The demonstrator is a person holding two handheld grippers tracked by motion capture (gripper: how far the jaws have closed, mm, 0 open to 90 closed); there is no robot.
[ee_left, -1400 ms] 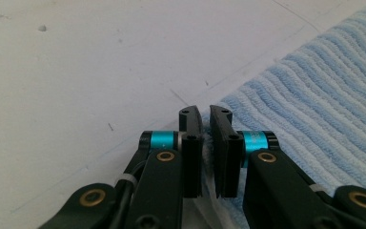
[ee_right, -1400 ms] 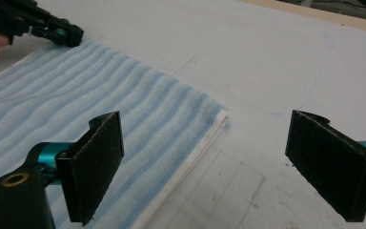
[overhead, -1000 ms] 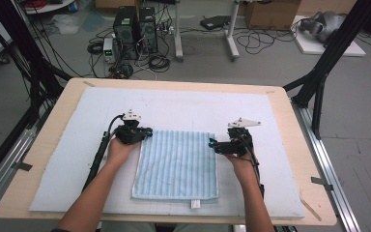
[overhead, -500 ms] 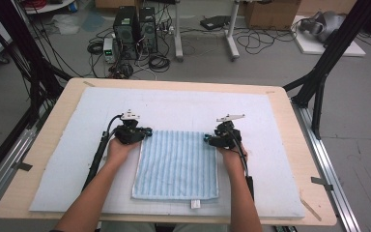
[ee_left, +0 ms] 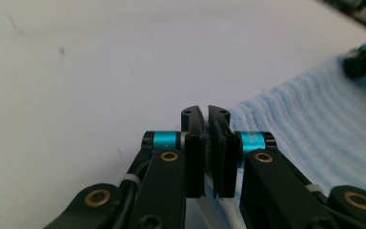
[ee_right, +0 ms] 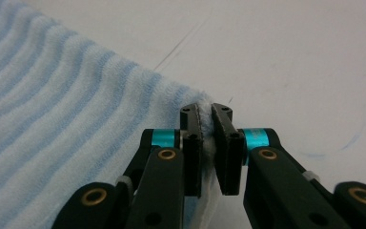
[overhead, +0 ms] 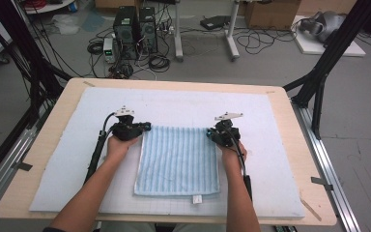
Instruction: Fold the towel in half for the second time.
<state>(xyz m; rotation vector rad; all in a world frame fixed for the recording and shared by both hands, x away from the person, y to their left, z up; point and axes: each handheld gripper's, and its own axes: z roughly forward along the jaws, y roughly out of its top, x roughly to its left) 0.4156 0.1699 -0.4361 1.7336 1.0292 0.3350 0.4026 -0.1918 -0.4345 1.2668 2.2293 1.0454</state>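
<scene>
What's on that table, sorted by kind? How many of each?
Blue striped towel: 1
White mat under it: 1
Hand-held grippers: 2, the left gripper and the right gripper, each pinching a far corner of the towel
Total: 4

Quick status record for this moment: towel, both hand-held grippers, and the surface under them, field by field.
towel: light blue striped towel, flat, white tag at near edge
left hand-held gripper: shut on the towel's far left corner
right hand-held gripper: jaws have just been closing, now pinching the towel's far right corner
surface: white mat on a wooden table
towel lifted: no, it lies flat
</scene>
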